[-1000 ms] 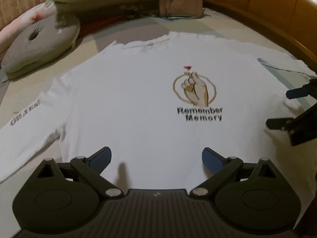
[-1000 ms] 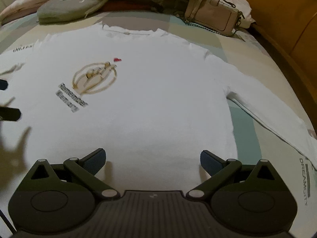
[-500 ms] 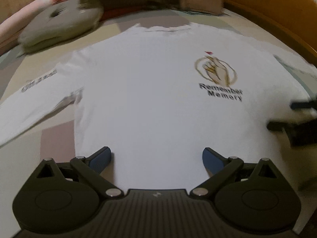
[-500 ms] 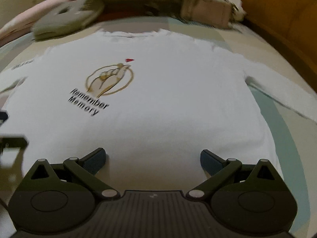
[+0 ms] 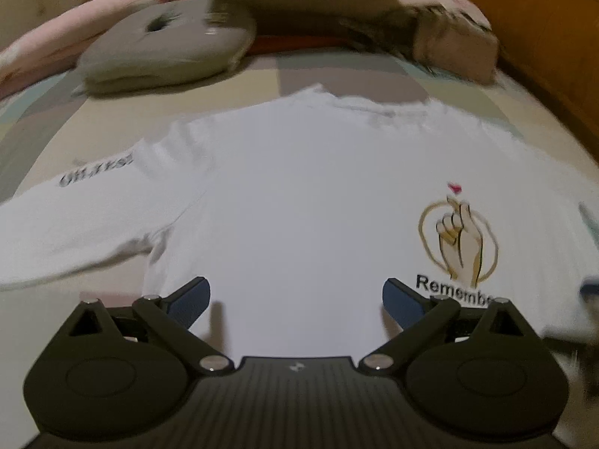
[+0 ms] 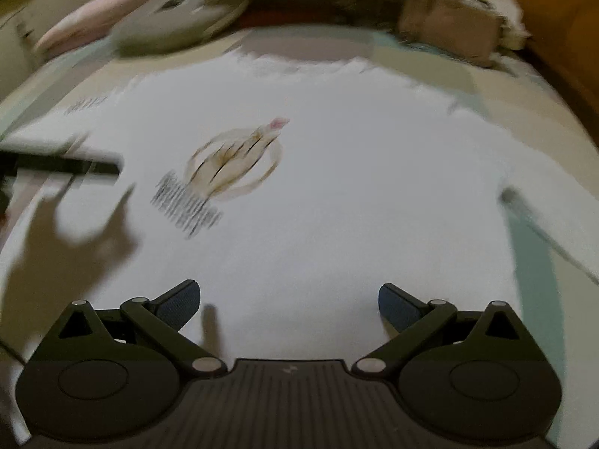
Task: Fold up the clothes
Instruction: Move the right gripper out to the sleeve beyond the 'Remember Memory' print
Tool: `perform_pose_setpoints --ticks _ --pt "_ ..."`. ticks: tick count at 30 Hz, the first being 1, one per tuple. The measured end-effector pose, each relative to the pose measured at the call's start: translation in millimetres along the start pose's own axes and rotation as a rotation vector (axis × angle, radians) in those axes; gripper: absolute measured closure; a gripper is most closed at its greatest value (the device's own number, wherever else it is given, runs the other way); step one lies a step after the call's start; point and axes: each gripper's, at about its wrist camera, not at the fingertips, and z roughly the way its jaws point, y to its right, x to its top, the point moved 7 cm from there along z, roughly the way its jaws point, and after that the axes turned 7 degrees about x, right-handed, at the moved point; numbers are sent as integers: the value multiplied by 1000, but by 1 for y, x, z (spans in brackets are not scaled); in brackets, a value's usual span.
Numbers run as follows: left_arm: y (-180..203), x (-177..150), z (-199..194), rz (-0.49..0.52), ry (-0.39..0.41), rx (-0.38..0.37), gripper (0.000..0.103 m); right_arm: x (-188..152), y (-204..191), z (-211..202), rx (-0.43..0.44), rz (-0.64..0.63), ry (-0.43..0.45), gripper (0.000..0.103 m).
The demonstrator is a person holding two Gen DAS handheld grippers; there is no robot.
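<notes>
You are looking at the left gripper [image 5: 295, 297] and the right gripper [image 6: 289, 299]: each is showing a black ribbed body with a small pale mark, two round black discs, angled black link arms pinned by silver screws, and blue textured pads [image 5: 189, 299] tipping the fingers.

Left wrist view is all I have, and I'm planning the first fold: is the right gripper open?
Observer: Yes. The right gripper is wide open above the lower part of the shirt, holding nothing.
Operator: And the sleeve on that side?
Observer: The right-hand sleeve lies spread outward, not yet folded in.
Operator: Anything beside it?
Observer: Only a teal stripe of bedding under the armpit.
</notes>
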Motion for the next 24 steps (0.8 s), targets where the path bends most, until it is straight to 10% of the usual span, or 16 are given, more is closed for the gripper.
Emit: perform_pose_setpoints --ticks 4,24 --pt "1 -8 10 39 -45 -39 4 14 4 26 -61 73 -75 0" --pt "21 -59 -59 52 68 -117 1 -74 -22 -31 -54 -36 148 0"
